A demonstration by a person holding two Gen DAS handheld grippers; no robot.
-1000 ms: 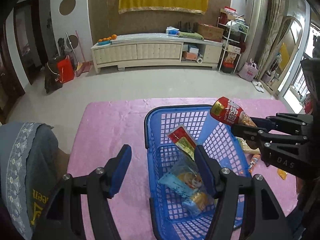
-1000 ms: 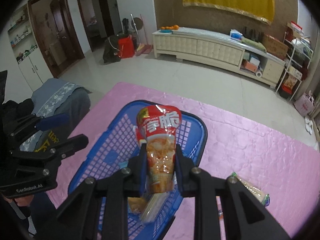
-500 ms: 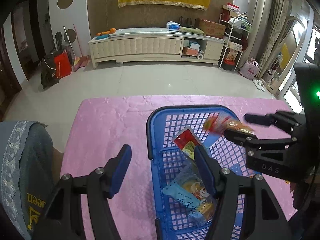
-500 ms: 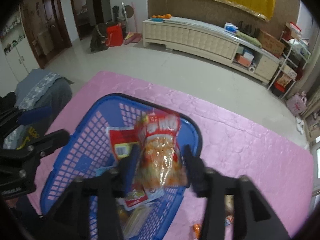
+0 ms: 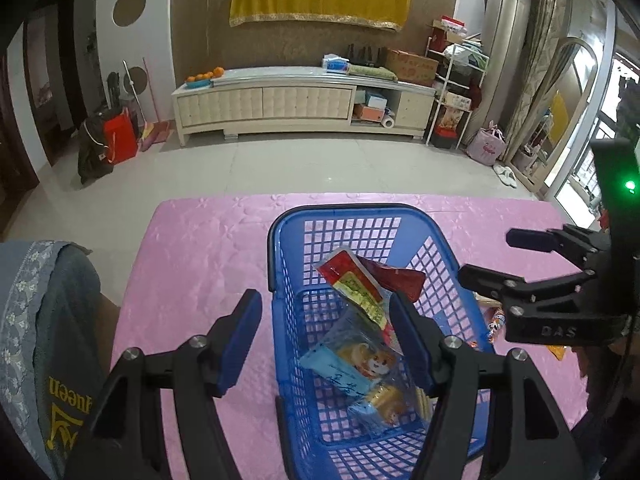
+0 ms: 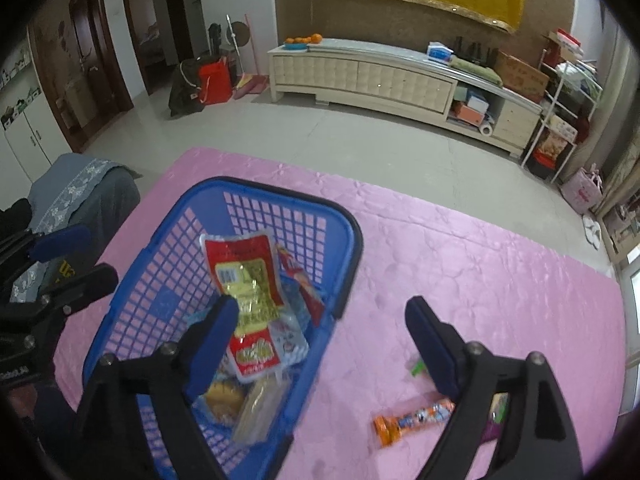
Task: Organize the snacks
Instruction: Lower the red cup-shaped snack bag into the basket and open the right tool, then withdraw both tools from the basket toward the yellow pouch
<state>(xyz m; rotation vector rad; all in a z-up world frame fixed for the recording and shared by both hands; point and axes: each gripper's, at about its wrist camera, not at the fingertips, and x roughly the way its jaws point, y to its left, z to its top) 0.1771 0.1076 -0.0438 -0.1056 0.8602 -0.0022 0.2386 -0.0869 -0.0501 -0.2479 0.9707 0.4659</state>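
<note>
Right wrist view: my right gripper [image 6: 320, 344] has just been opening; its jaws stand wide with nothing between them. My left gripper [image 5: 324, 336] is partly open, straddling the wall of the blue lattice plastic basket [image 5: 280, 248]. Glossy snack packets [image 6: 248, 280] lie inside; their lower layers are obscured. An orange tube [image 6: 412, 420] lies on the pink quilted cloth [image 6: 480, 264].

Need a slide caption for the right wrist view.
Open right gripper above blue basket of snacks; orange tube left on pink mat.
</note>
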